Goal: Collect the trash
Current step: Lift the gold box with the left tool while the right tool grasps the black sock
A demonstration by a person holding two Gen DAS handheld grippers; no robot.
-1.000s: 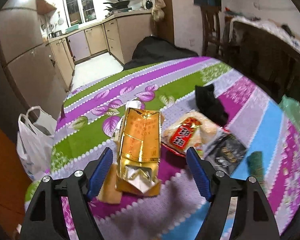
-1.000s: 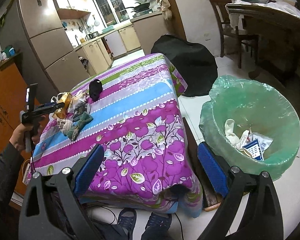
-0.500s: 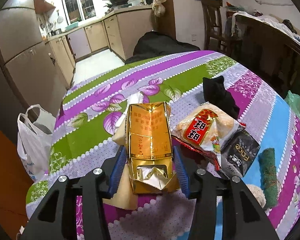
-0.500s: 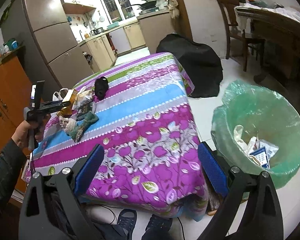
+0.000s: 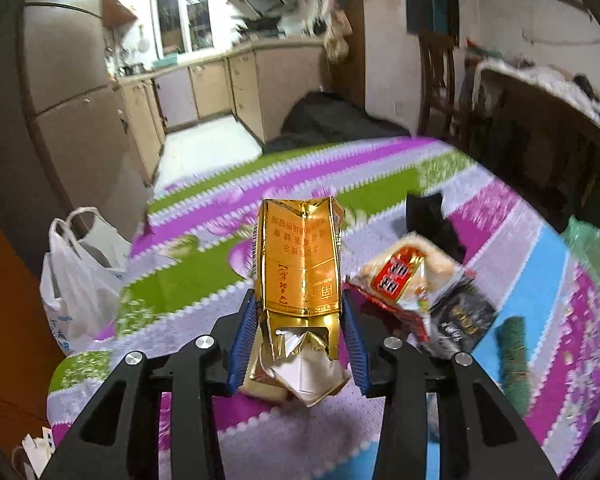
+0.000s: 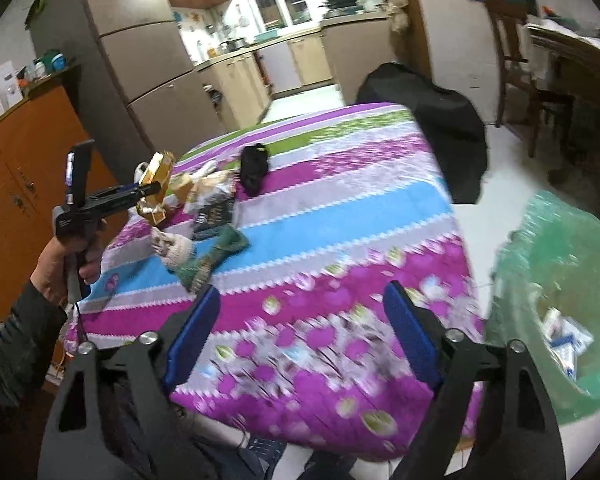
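Note:
A crumpled gold carton (image 5: 300,264) stands up between the blue pads of my left gripper (image 5: 299,308). The jaws are closing, the pads press both its sides, and it hangs a little above the striped tablecloth (image 5: 188,280). From the right wrist view, the same carton (image 6: 158,172) shows at the table's far left in the left gripper (image 6: 140,190), held by a person's hand (image 6: 60,264). My right gripper (image 6: 302,292) hovers over the table's near edge, jaws closing with nothing between them. A green-lined bin (image 6: 516,320) holding some trash (image 6: 568,336) stands at the right.
Beside the carton lie a red-and-white snack wrapper (image 5: 404,276), a black packet (image 5: 460,320), a green knitted cloth (image 5: 512,348) and a black cloth (image 5: 428,216). A white plastic bag (image 5: 76,276) hangs off the table's left. A dark bag (image 6: 432,120) and a chair (image 6: 516,60) stand beyond.
The left jaws have shut on the gold carton and raised it off the cloth. The right gripper has swung left from the bin over the table, and its jaws have narrowed.

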